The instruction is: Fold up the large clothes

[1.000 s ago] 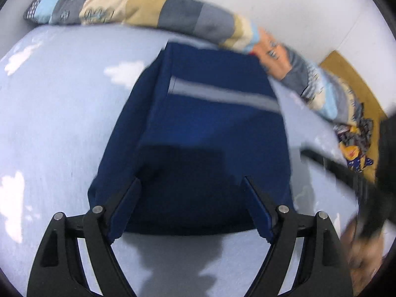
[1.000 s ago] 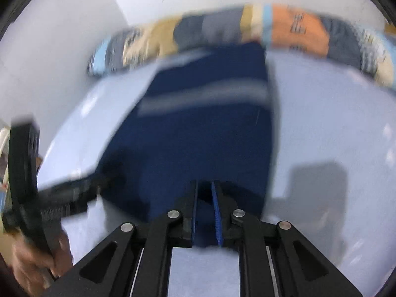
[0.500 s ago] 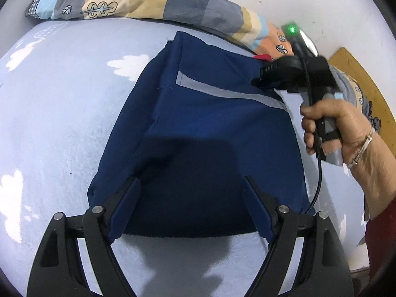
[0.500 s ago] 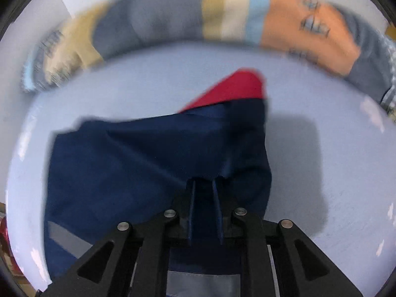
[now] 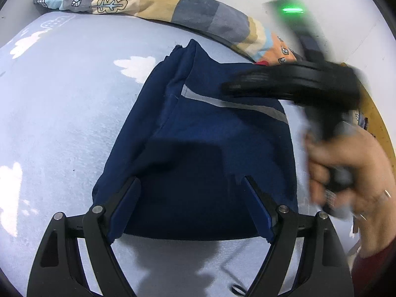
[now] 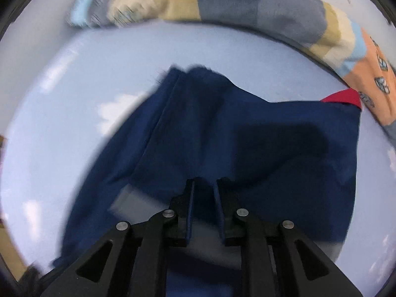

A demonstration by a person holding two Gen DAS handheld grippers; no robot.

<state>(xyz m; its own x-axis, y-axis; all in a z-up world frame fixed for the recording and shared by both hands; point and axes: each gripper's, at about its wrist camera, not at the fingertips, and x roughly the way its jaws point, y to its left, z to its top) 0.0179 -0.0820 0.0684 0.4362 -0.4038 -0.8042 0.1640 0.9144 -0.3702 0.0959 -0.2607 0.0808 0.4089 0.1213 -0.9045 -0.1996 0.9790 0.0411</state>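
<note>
A navy blue garment (image 5: 210,128) with a grey stripe (image 5: 247,104) lies on the pale blue sheet (image 5: 61,99). My left gripper (image 5: 190,180) hangs open over the garment's near edge, its pads apart and pressing on nothing. In the right wrist view the garment (image 6: 272,153) fills the middle, with a red part (image 6: 342,97) at its far right corner. My right gripper (image 6: 204,185) is nearly shut, with a raised fold of the navy cloth between its pads. The left wrist view shows a person's hand (image 5: 346,168) holding that gripper, blurred, over the garment's far right part.
A long patchwork bolster (image 5: 160,0) lies along the sheet's far edge against the white wall, and appears in the right wrist view too (image 6: 247,2). A brown wooden surface (image 5: 378,116) shows at the far right. The sheet has white cloud prints (image 5: 136,66).
The right gripper has swept across the garment's far end, leaving the far left corner rumpled and pulled up into folds. The left gripper has stayed where it was, still open.
</note>
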